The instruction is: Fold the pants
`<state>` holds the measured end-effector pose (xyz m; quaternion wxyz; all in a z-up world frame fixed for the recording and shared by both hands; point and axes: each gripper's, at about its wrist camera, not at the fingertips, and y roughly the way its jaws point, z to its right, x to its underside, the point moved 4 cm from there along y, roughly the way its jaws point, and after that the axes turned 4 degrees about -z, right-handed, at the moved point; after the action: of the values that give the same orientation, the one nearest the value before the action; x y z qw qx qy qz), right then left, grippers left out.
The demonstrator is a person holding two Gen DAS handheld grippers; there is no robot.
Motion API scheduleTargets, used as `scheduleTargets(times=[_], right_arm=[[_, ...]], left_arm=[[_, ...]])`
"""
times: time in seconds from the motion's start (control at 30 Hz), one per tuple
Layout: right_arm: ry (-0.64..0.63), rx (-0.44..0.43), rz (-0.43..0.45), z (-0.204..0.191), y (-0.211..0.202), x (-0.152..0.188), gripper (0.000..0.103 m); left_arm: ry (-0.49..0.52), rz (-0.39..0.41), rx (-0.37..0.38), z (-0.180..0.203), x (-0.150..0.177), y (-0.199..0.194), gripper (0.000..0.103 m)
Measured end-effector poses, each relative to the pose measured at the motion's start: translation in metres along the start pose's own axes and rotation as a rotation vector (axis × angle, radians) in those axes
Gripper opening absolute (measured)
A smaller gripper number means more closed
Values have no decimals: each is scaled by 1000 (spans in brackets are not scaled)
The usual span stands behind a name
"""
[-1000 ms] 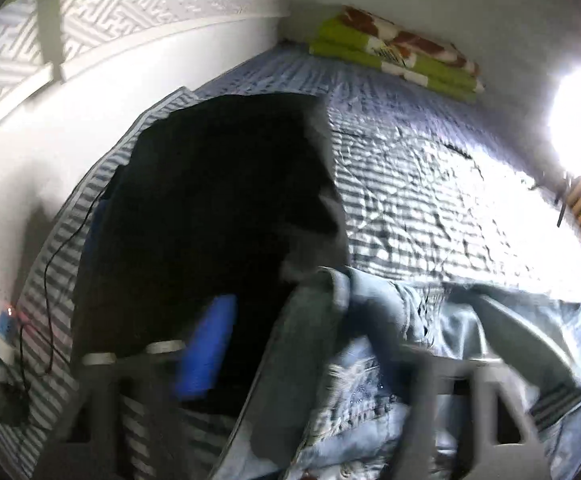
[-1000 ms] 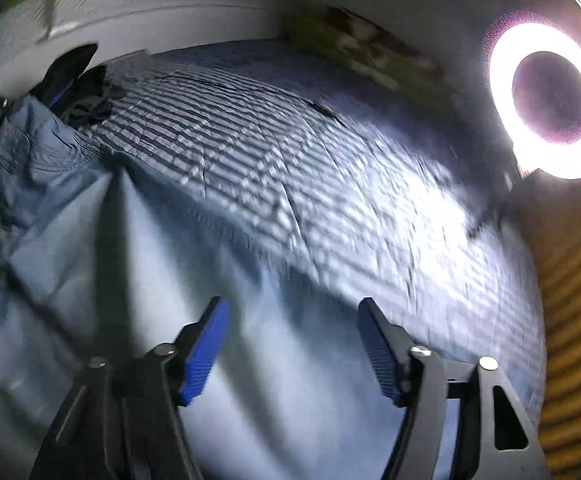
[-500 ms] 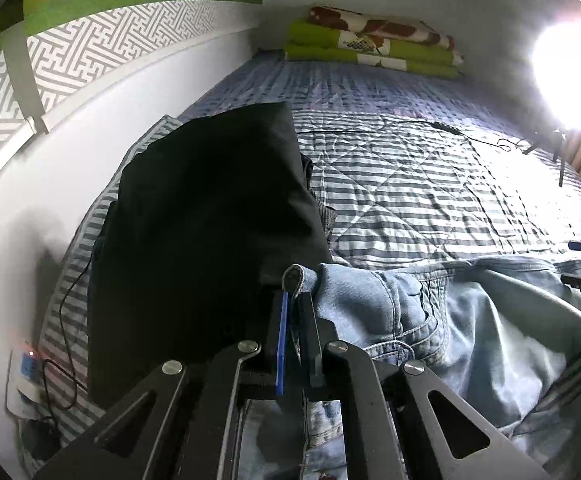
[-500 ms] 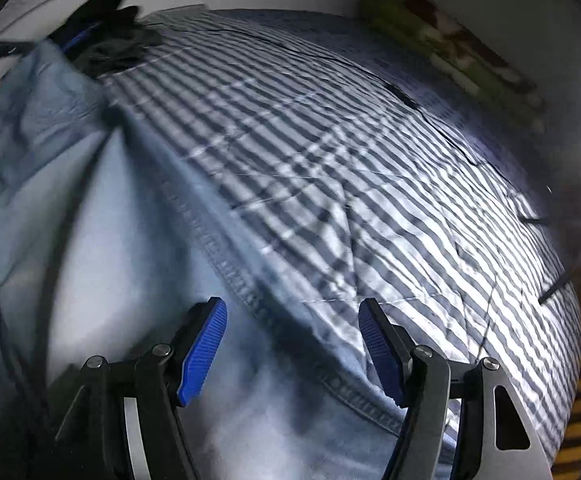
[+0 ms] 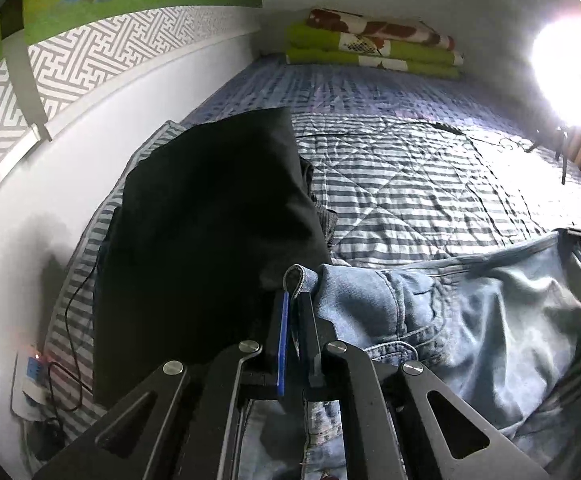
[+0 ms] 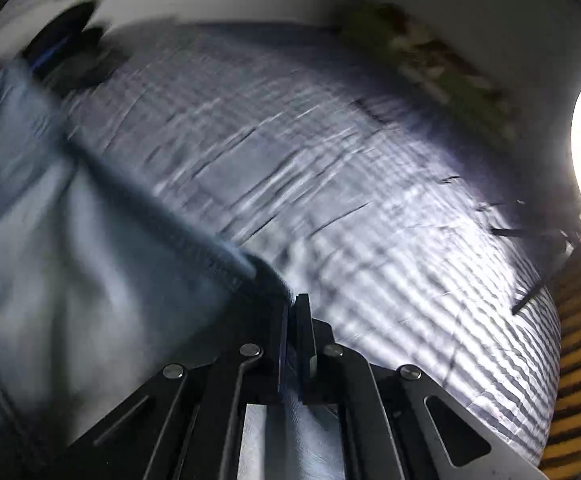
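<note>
Light blue jeans (image 5: 470, 312) lie spread over the striped quilt (image 5: 410, 184) on a bed. In the left wrist view my left gripper (image 5: 293, 300) is shut on the jeans' waistband corner, which bunches up at the fingertips. The right wrist view is blurred by motion. There my right gripper (image 6: 293, 304) is shut on the hemmed edge of the jeans (image 6: 90, 272), which stretch away to the left. The right gripper's black frame shows at the right border of the left wrist view.
A black garment (image 5: 210, 248) lies heaped on the quilt left of the jeans, by the white wall. Folded green blankets (image 5: 374, 48) sit at the far end. A ring light (image 5: 570, 72) glares at right. A cable and power strip (image 5: 30, 384) lie at lower left.
My left gripper closed on the waistband corner and has held it since. My right gripper moved along the jeans' edge and snapped shut on it in the last half second.
</note>
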<state>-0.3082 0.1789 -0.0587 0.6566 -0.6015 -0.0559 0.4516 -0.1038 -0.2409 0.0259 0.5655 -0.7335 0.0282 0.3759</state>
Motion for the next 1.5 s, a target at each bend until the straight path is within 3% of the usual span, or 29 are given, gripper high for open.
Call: scheduleTargets(times=[0.17,0.23,0.27,0.3,0.37,0.43,0.47,0.57,0.63,0.83,0.97,1.03,1.13,1.23,1.3,1.33,1.5], right_arm=[[-37,119,-45,-7,27,-9,3],[-42,107,-51,-12,31,-8,3],[-36,98,-51,-10,32,-7,3],[-26,87,-50,-7,33,-5,3],[11,56,-48,-4,29,0,3],[24,44,-42,-4,25,-1,3],[22,47,-43,-4,25,-2,3],[15,60,-47,-11,23,-1,3],[15,63,-46,-12,19,2,3],[69,85,43,3,-14,-4,2],[129,131,49,13,-9,-19,2],[108,153,18,6,5,-22,3],[51,209,-59,-9,31,-21,4],[62,193,-91,-7,36,-18,15],[113,134,-57,8,17,-15,41],[130,107,-39,17,8,-11,45],[250,87,10,86,-51,41,46]], left_arm=[[18,13,24,8,0,-6,5],[27,9,60,14,2,-10,8],[29,5,75,16,2,-12,22],[32,11,69,19,2,-14,45],[46,53,61,24,-1,-18,66],[55,50,32,26,-7,-12,67],[60,42,11,27,-10,-6,67],[101,-22,-59,33,-14,18,14],[85,-22,-52,30,-13,18,4],[-96,96,75,-14,-18,-45,2],[-99,74,31,-28,-31,-39,2],[-65,68,-38,-27,-35,-24,3],[-50,-14,-78,-19,-40,13,3],[-37,-3,-112,-15,-40,16,3],[-42,0,-104,-19,-41,12,3],[-55,-2,-100,-21,-42,10,3],[-57,-1,-128,-15,-40,6,3]])
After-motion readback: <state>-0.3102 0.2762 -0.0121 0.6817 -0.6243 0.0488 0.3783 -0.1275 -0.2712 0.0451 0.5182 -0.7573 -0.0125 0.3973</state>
